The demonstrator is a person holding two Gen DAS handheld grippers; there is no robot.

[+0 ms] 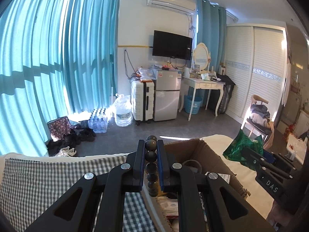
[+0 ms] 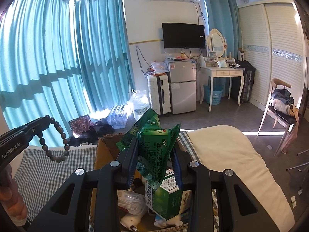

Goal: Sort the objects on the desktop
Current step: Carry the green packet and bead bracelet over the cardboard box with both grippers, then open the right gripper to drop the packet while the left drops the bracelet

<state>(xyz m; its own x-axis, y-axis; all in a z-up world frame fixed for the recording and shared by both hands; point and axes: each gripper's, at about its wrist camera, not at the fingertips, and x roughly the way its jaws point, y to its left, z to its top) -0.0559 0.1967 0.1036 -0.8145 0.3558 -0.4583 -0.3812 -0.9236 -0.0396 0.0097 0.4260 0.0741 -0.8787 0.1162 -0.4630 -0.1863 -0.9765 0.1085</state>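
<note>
My left gripper [image 1: 151,145] is shut on a dark wooden bead bracelet [image 1: 151,158] and holds it above the left edge of an open cardboard box [image 1: 195,145]. In the right wrist view the bracelet [image 2: 58,141] hangs as a loop from the left gripper [image 2: 45,118] at the far left. My right gripper [image 2: 155,143] is shut on green medicine sachets [image 2: 154,145] and holds them over the cardboard box [image 2: 108,145]. The sachets [image 1: 241,148] and right gripper [image 1: 251,151] also show at the right of the left wrist view.
The box holds a green medicine carton [image 2: 170,197], a white bag [image 2: 131,203] and other small items. It sits on a bed with a checked sheet [image 1: 48,183] and a cream blanket [image 2: 231,154]. A chair with clothes [image 2: 282,104] stands right.
</note>
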